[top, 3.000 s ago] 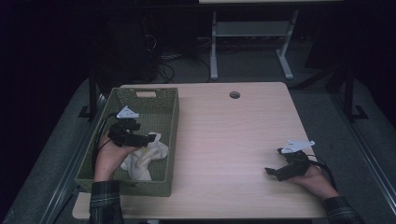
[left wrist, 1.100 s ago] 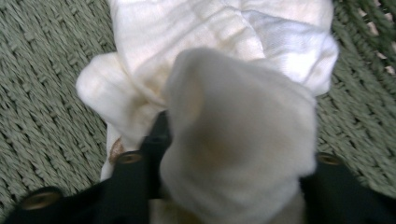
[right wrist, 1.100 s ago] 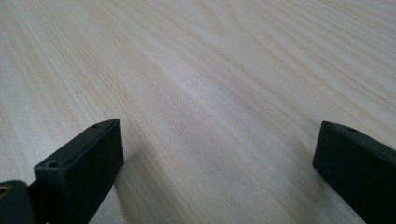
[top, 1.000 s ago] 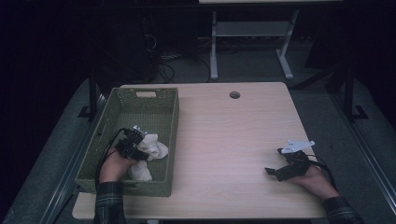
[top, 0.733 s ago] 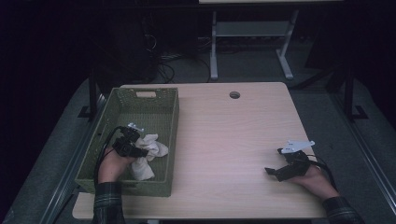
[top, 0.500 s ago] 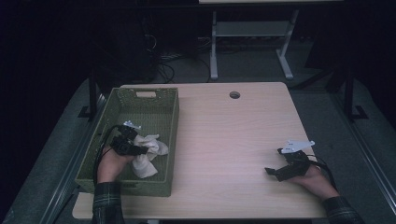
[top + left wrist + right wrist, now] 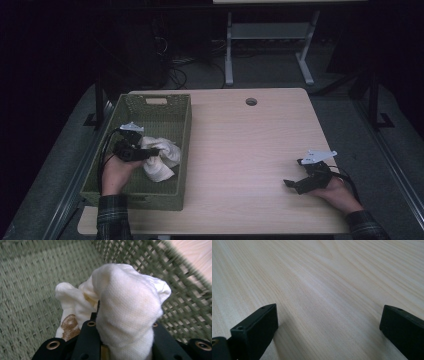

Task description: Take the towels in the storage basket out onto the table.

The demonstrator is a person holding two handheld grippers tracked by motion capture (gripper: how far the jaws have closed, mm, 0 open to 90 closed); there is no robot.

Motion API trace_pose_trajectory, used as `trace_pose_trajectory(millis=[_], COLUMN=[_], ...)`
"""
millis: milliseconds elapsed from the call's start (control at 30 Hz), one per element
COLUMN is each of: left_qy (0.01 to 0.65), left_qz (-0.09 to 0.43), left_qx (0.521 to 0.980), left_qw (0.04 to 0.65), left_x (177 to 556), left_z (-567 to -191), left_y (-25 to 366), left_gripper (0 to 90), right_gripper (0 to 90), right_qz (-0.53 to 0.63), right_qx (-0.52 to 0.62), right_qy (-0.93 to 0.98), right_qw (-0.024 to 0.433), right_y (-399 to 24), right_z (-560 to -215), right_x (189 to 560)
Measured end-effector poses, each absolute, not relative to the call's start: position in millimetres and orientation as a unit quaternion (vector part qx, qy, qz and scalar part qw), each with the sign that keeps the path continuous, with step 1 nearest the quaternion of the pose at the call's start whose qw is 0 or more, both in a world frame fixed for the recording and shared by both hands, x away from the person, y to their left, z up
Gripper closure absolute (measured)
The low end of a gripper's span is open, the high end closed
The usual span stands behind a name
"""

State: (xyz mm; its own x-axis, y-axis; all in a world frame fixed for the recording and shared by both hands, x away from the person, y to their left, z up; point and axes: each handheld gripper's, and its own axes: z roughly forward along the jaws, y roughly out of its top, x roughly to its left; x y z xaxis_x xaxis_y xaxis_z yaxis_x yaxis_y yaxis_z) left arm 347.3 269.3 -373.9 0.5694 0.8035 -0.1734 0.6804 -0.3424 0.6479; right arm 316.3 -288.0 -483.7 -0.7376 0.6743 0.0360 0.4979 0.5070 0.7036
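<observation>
My left gripper (image 7: 150, 153) is squeezing the white cloth (image 7: 161, 159) inside the green basket (image 7: 156, 107). My right gripper (image 7: 291, 183) rests wide open on the surface (image 7: 240, 150).

A basket (image 7: 181, 120) sits on the left part of a table (image 7: 250, 150), its long side running from the near edge toward the far edge. Inside the basket, toward its near right wall, a bunched cloth (image 7: 161, 159) is clamped between the jaws of the left gripper (image 7: 142, 152), which enters from the near left. The right gripper (image 7: 300, 184) rests on the table near its near right corner, well apart from the basket, jaws spread wide with nothing between them. A hole (image 7: 251, 101) lies near the table's far edge, behind the bare middle.
</observation>
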Motion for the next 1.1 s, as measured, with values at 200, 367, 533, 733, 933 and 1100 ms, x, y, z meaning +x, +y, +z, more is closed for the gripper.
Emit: trace_pose_trajectory(millis=[200, 367, 533, 733, 933, 1100], left_qy=[0.446, 0.442, 0.429, 0.413, 0.402, 0.394], left_qz=[0.113, 0.13, 0.144, 0.151, 0.146, 0.143], left_qx=[0.802, 0.785, 0.776, 0.766, 0.768, 0.767], left_qw=[0.382, 0.414, 0.439, 0.47, 0.477, 0.486], left_x=[343, 339, 335, 333, 334, 335], left_z=[-355, -342, -326, -309, -303, -299], left_y=[270, 271, 269, 264, 255, 249], left_gripper=[75.7, 75.8, 75.8, 76.0, 76.0, 76.0], right_gripper=[1.3, 1.3, 1.3, 1.3, 1.4, 1.3], right_qz=[0.361, 0.361, 0.36, 0.361, 0.361, 0.361], right_qx=[0.341, 0.341, 0.341, 0.342, 0.342, 0.342], right_qy=[0.859, 0.859, 0.86, 0.859, 0.859, 0.859], right_qw=[0.122, 0.122, 0.123, 0.122, 0.122, 0.122], right_y=[-288, -288, -288, -288, -288, -288], right_z=[-484, -484, -484, -484, -484, -484], right_x=[316, 316, 316, 316, 316, 316])
